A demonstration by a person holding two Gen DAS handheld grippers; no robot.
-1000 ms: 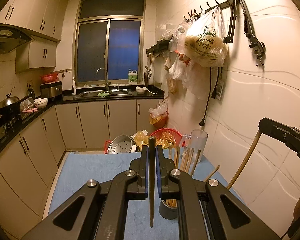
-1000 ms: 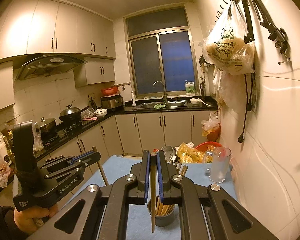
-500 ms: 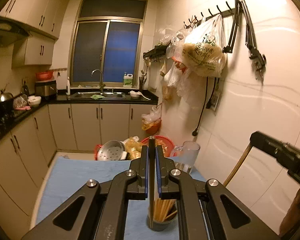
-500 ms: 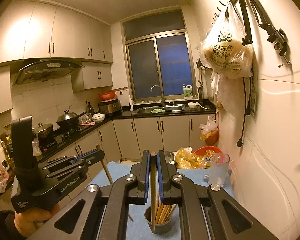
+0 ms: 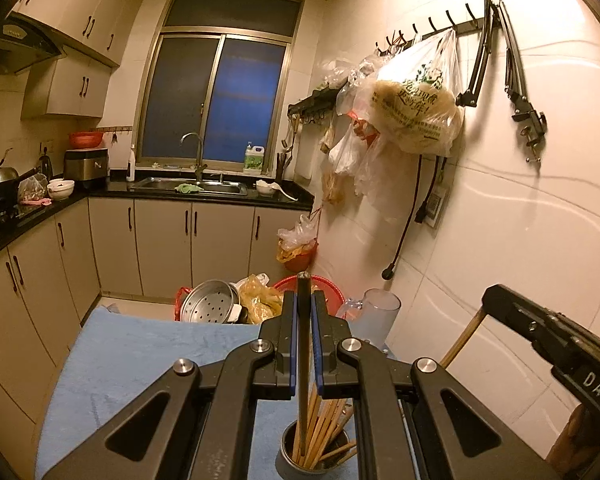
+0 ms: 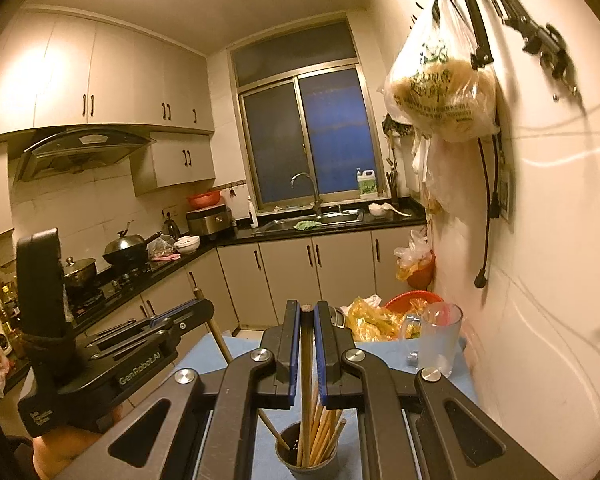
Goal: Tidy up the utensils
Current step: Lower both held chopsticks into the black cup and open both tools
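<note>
Left wrist view: left gripper (image 5: 303, 340) clamps an upright chopstick (image 5: 302, 364), tip entering the holder (image 5: 288, 462) directly beneath. Right gripper (image 6: 307, 350) likewise pinches its own chopstick (image 6: 306, 376) upright above that holder.

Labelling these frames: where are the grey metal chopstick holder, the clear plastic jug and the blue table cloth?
grey metal chopstick holder (image 6: 306, 466): right wrist view, front wall.
clear plastic jug (image 6: 440, 340): right wrist view, side wall.
blue table cloth (image 5: 140, 352): left wrist view, bare middle.

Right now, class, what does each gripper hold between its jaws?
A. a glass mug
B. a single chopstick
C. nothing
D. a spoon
B: the left gripper and the right gripper are each shut on one chopstick, lower ends reaching into the chopstick holder.
</note>
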